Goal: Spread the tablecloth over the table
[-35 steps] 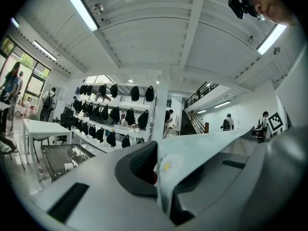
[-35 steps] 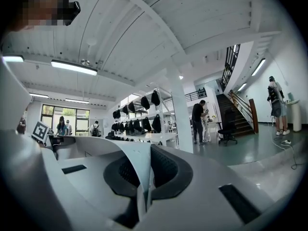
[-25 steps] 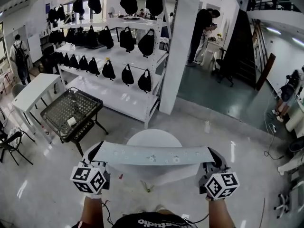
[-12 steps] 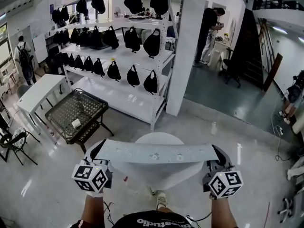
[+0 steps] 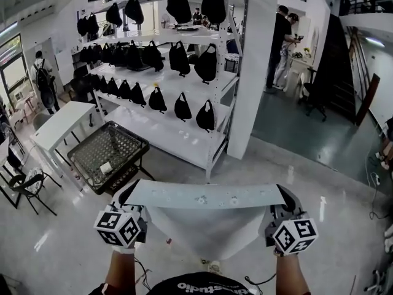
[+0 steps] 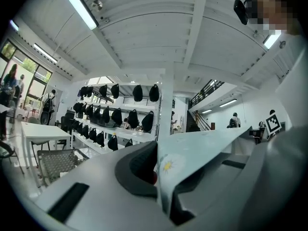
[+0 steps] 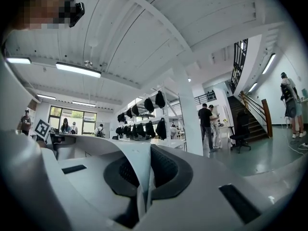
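A pale tablecloth (image 5: 206, 196) with small daisy prints hangs stretched between my two grippers, its top edge level and the rest drooping to a point near my feet. My left gripper (image 5: 127, 196) is shut on the cloth's left corner, and the daisy-printed fabric (image 6: 202, 143) is pinched between the jaws of that gripper (image 6: 161, 177). My right gripper (image 5: 284, 196) is shut on the right corner, where a fold of cloth (image 7: 130, 158) runs down into the closed gripper (image 7: 144, 186). No table for the cloth shows; the cloth hides the floor ahead.
A white shelving rack (image 5: 178, 143) hung with black bags stands ahead, beside a white pillar (image 5: 255, 72). At left are a black mesh-topped stand (image 5: 107, 155), a white table (image 5: 61, 125) and a folding chair (image 5: 27, 186). People stand at the back right (image 5: 282, 42) and far left (image 5: 43, 78).
Both grippers have carried the stretched cloth forward. The round white tabletop that showed above the cloth's edge is now hidden behind it, and the rack looks nearer.
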`<state>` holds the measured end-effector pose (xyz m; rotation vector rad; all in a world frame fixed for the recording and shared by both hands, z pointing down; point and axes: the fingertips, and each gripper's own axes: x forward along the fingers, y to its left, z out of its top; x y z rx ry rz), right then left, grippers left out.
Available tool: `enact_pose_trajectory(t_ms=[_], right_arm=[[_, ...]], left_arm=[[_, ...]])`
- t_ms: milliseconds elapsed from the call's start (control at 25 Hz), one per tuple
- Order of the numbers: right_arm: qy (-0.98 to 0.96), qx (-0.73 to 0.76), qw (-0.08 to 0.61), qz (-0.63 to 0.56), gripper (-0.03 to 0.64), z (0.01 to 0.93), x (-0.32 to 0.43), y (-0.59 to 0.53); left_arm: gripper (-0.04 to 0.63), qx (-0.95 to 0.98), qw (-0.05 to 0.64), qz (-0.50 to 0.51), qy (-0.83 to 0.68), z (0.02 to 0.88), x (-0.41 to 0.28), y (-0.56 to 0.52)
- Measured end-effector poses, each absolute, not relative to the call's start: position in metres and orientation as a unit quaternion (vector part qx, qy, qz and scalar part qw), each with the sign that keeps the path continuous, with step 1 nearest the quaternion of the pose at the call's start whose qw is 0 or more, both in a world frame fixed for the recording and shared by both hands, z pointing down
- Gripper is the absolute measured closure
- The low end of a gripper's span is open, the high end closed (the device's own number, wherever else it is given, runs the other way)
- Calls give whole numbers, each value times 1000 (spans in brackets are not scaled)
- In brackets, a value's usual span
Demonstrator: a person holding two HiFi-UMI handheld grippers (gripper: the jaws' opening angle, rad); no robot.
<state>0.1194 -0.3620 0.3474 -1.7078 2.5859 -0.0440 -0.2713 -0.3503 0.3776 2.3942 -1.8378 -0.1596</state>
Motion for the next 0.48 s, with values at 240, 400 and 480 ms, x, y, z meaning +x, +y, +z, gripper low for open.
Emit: enact_pose_trajectory(t_ms=[240,400,480], right_arm=[[840,-542,23,-19,591,345,125,-411],[843,-538,21,-15,591,340,132,-438],[844,-536,22,-13,591,337,134,-452]], left_arm=[[575,783,57,-49,-617,374,-265,-389],[575,781,54,-51,-620,370,-258,-413],[575,780,51,-52,-622,368,-256,-426]])
